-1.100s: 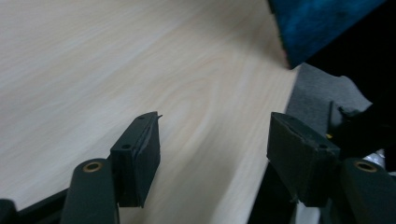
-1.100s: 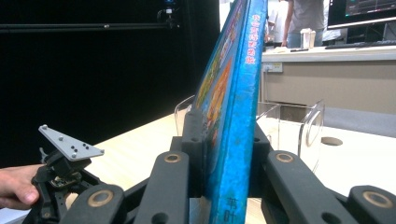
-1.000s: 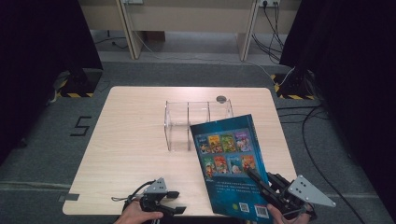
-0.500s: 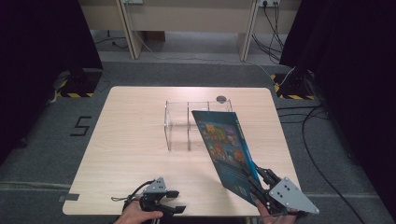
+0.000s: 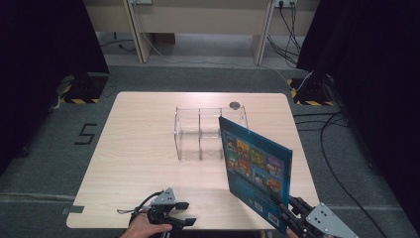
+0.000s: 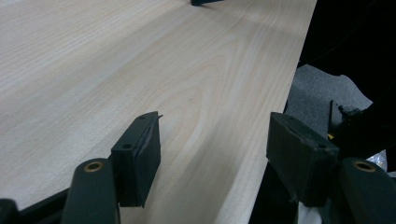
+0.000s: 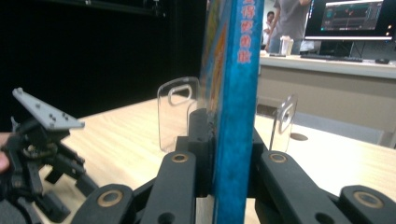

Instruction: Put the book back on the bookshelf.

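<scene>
Between the right tongs (image 7: 224, 186), blue book (image 5: 255, 168) (upright, spine clamped).

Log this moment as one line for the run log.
right gripper: shut on blue picture book, upright | left gripper: open, empty | clear acrylic divider rack: empty

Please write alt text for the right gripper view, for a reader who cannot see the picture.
The right gripper clamps a blue book by its spine, holding it upright on edge above a light wooden table. Behind the book stands a clear plastic rack; the left gripper rests at the left.
</scene>
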### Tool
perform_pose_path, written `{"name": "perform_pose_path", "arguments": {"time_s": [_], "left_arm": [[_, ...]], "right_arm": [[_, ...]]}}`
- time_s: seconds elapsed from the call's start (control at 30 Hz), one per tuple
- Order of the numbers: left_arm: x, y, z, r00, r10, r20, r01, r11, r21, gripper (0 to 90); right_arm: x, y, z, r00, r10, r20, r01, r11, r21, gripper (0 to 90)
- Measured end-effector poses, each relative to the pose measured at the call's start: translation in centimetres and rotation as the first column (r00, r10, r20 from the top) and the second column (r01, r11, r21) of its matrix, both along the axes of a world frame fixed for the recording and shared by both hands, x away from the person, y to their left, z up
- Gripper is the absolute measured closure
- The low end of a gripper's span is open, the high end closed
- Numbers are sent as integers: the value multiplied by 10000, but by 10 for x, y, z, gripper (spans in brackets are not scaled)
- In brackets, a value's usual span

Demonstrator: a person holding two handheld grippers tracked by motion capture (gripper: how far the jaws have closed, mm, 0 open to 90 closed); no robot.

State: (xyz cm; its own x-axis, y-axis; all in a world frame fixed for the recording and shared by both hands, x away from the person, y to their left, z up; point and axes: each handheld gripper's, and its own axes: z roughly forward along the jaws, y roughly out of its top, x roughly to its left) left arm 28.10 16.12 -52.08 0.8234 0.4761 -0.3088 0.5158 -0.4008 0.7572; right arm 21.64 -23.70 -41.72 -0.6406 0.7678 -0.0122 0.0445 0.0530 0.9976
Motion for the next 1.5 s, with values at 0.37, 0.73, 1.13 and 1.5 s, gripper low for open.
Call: {"name": "perform_pose_path", "arguments": {"time_s": [0.37, 0.73, 1.13, 1.5], "left_arm": [[8, 16, 3, 9917, 328, 1246, -502, 9890, 1388, 329], [8, 16, 3, 9914, 301, 1270, -482, 9887, 1416, 321], [7, 16, 3, 9919, 239, 1246, -410, 9898, 1363, 319], [7, 16, 3, 9917, 267, 1257, -434, 9903, 1318, 318]], "right_arm": [[2, 0, -25, 9987, -22, -516, 35, 9997, 259, 821], [4, 3, -34, 9971, -119, -755, 114, 9999, -79, 811], [-4, 8, -35, 9991, -133, -393, 93, 9950, -997, 802], [-4, 15, -28, 10000, -44, -51, 43, 9996, -285, 788]]}}
